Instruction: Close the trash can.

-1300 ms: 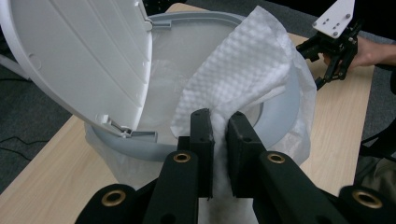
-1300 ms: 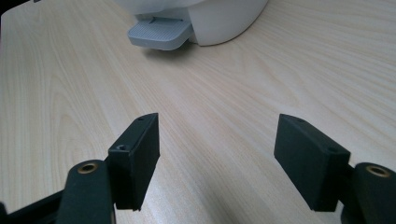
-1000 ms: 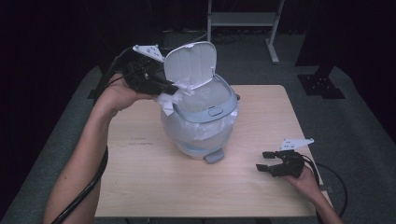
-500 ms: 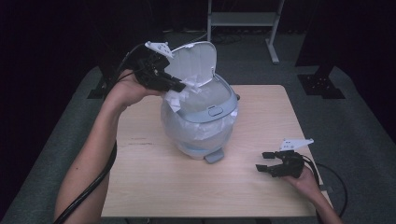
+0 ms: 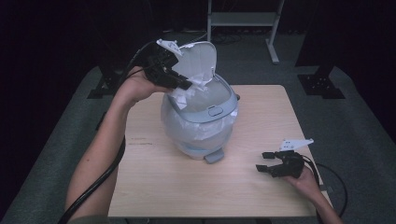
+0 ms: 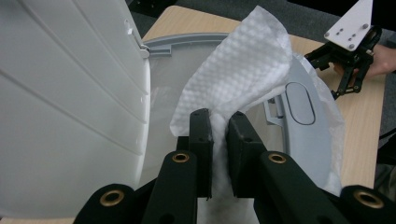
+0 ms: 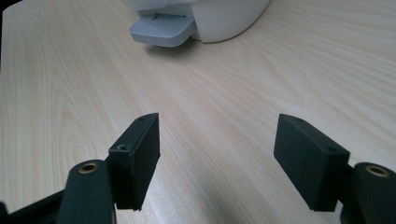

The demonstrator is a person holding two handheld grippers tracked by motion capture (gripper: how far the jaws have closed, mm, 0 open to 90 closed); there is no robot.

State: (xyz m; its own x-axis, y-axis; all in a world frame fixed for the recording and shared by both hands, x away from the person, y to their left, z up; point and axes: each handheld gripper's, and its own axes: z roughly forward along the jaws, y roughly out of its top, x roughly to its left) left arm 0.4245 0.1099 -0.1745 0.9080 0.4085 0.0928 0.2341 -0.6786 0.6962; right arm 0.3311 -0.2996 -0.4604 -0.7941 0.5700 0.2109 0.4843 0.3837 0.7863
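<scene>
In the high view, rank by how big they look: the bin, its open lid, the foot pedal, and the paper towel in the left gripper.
1. Bin
2. Lid
3. Paper towel and pedal: they look about alike, and the left gripper hides part of the towel, so I won't rank them.

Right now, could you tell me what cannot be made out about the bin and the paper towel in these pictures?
- Bin interior: high view, hidden by the paper towel and the left gripper.
- Paper towel's lower end: left gripper view, hidden behind the fingers and cut off by the bottom edge.
- Bin's upper part: right gripper view, cut off by the top edge above the pedal.
</scene>
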